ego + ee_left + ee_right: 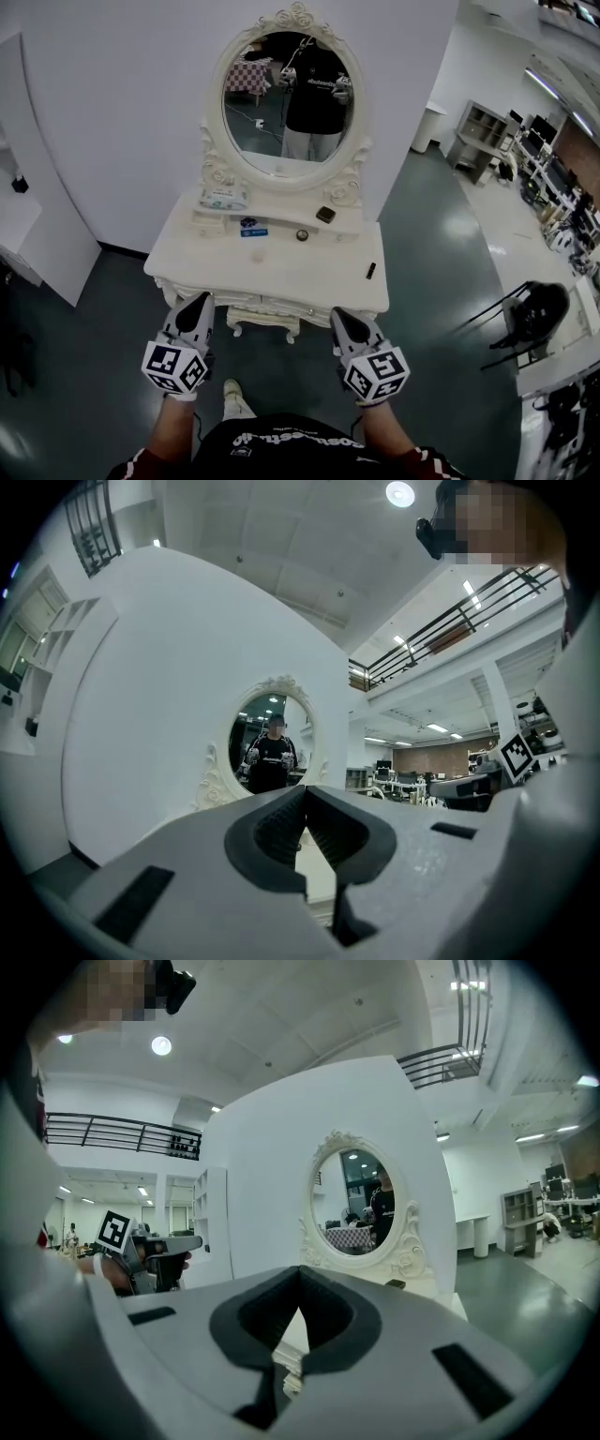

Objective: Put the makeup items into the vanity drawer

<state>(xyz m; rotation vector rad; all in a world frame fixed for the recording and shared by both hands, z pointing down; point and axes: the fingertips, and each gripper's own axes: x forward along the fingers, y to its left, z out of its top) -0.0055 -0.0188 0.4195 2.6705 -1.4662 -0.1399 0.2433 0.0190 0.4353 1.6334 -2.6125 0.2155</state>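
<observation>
A white vanity (281, 274) with an oval mirror (289, 98) stands against the white wall. On it lie a dark square compact (325, 214), a small round dark pot (303, 234), a blue item (252, 224) and a dark tube (370, 271) near the right edge. A pale box (223, 197) sits at the back left. The drawer front (267, 304) under the top looks closed. My left gripper (199, 300) (305, 803) and right gripper (339, 316) (300, 1283) hover side by side in front of the vanity. Both are shut, with nothing between their jaws.
A black chair (536, 314) stands on the dark green floor to the right. White shelving (480, 131) and desks fill the far right of the room. A white curved panel (33, 216) stands at the left. The person's shoe (232, 389) shows below the vanity.
</observation>
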